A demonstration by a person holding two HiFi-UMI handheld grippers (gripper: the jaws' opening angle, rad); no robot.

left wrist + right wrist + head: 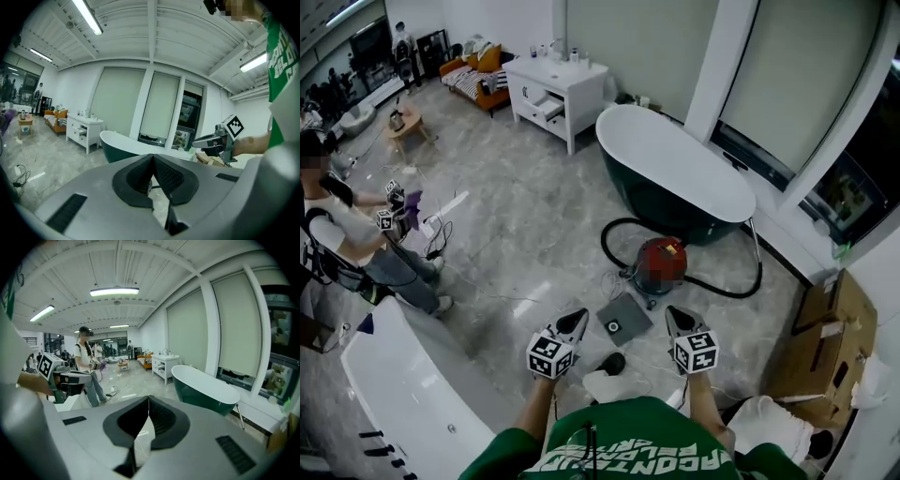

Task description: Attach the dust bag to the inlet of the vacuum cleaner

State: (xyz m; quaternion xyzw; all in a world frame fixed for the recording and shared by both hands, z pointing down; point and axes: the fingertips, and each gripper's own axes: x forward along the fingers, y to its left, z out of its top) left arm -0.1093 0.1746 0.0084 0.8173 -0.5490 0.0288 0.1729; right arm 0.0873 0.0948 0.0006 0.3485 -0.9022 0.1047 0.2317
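- A pale grey marble floor (534, 234) fills the room.
- A dark green oval bathtub with a white inside (675, 173) stands at the far right, along the window wall.
- A second, white bathtub (412, 394) sits near left, with another person (342, 234) standing just beyond it.
- A white vanity cabinet with open drawers (555, 89) stands at the far side, left of the green bathtub.
- A brown cardboard box (825, 337) lies at the near right.
- The red, round-bodied vacuum cleaner (661, 264) stands on the floor just in front of the green bathtub, and its black hose (731, 289) loops around it.
- The grey, flat, square dust bag (623, 319), with a dark round opening in its middle, lies on the floor just beside the vacuum cleaner on the near side.
- The left tool (577, 319) is closed and empty, its tip just left of the dust bag and above floor level.
- The right tool (673, 314) is likewise closed on nothing, its tip just right of the dust bag, so the bag lies between the two tips, untouched.
- In the left gripper view the ridged black pads (164, 176) meet at their tips, and the right gripper view shows the same.
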